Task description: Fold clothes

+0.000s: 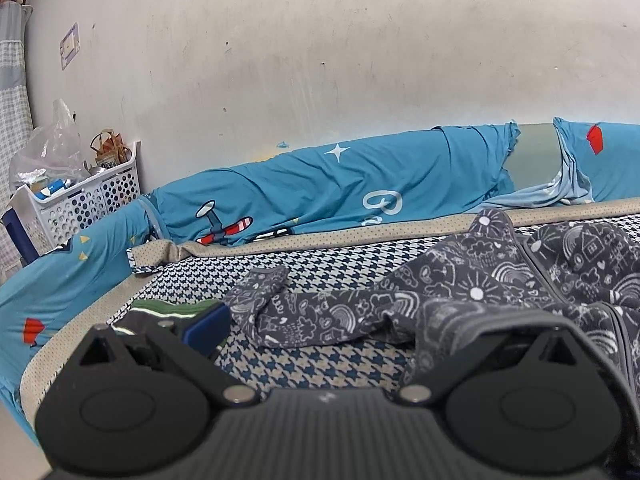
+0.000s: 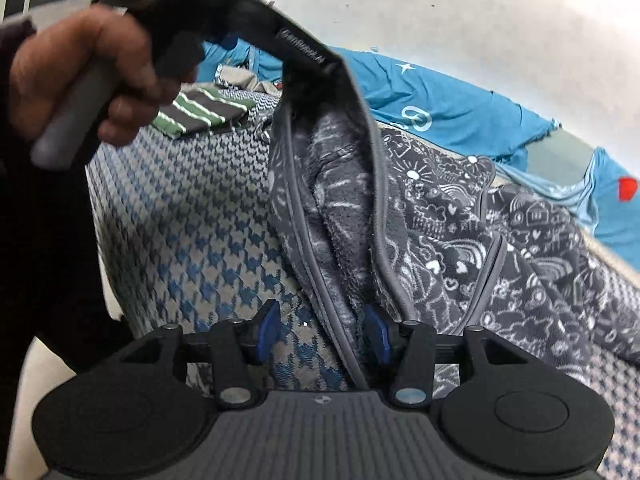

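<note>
A dark grey fleece garment (image 1: 340, 312) with white doodle print and grey trim lies crumpled on the houndstooth bed cover (image 1: 320, 368). My left gripper (image 1: 328, 330) stands wide open. Its left blue pad (image 1: 208, 328) is bare, and the garment drapes over and hides its right finger. In the right wrist view a hand (image 2: 80, 72) holds the left gripper (image 2: 316, 60) raised, and the garment's (image 2: 460, 240) trimmed hem hangs from its tip. My right gripper (image 2: 324, 326) is open low over the bed, with that hem running between its pads, close to the right one.
A folded green and grey striped garment (image 2: 200, 112) lies near the bed's far left corner (image 1: 168, 308). A blue printed bumper (image 1: 320, 184) lines the wall side. A white perforated basket (image 1: 92, 200) with a plastic bag stands beyond the bed at left.
</note>
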Demonstrator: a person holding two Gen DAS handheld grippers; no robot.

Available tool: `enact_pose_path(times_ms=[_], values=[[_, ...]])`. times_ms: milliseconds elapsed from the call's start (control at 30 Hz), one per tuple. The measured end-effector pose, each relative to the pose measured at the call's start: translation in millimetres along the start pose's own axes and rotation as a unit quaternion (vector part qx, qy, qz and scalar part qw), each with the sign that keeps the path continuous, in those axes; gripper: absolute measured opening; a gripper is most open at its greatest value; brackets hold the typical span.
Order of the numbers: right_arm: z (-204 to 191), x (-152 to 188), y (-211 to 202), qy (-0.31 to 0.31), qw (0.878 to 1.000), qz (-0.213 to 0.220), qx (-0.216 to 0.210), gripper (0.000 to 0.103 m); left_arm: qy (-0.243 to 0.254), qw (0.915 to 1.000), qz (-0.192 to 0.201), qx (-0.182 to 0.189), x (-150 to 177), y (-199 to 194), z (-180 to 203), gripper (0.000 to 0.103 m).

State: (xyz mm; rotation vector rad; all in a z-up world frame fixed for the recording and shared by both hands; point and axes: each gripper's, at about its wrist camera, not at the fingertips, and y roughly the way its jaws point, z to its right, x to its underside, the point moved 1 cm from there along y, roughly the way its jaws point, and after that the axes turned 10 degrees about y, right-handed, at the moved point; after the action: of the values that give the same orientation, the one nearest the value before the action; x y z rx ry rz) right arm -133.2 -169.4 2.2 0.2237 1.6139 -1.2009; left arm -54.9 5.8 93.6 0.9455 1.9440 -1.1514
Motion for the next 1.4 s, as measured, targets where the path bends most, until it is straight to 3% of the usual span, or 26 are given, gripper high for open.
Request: enact_pose_path(times_ms=[200,333,567,900,967,1033,1133,1400], values=[[-4,0,-9,-0.011,0.999,0.025,0.024,0.037,-0.016,0.9998,-0.011,-0.001,1,4,-6,0.103],[-6,-1,-13,-0.006,1.000,0.027,0.013,0.033,-0.022,0.9996,-0.017,0.001,1,7,-7,0.103],[-9,-2,-19,0.001,1.000,0.029,-0.004,0.033,-0.023,0.9995,-0.023,0.003,1,10,-5,0.103],[-18,3,12,-0.065,0.997,0.005,0.038,0.033,-0.021,0.9994,-0.026,0.006,2,11,-2,0.103],[-21,5,22,-0.081,0.995,-0.001,0.052,0.028,-0.019,0.9994,-0.029,0.007,3,12,-2,0.103],[-21,7,30,-0.094,0.993,-0.006,0.064,0.014,-0.015,0.9995,-0.029,0.007,5,11,-1,0.103],[-20,9,34,-0.096,0.993,-0.006,0.064,0.003,-0.004,0.9997,-0.025,-0.001,10,8,-1,0.103],[-17,9,-4,-0.092,0.995,0.022,0.031,0.003,0.002,0.9990,-0.015,-0.042,28,-13,-16,0.103]])
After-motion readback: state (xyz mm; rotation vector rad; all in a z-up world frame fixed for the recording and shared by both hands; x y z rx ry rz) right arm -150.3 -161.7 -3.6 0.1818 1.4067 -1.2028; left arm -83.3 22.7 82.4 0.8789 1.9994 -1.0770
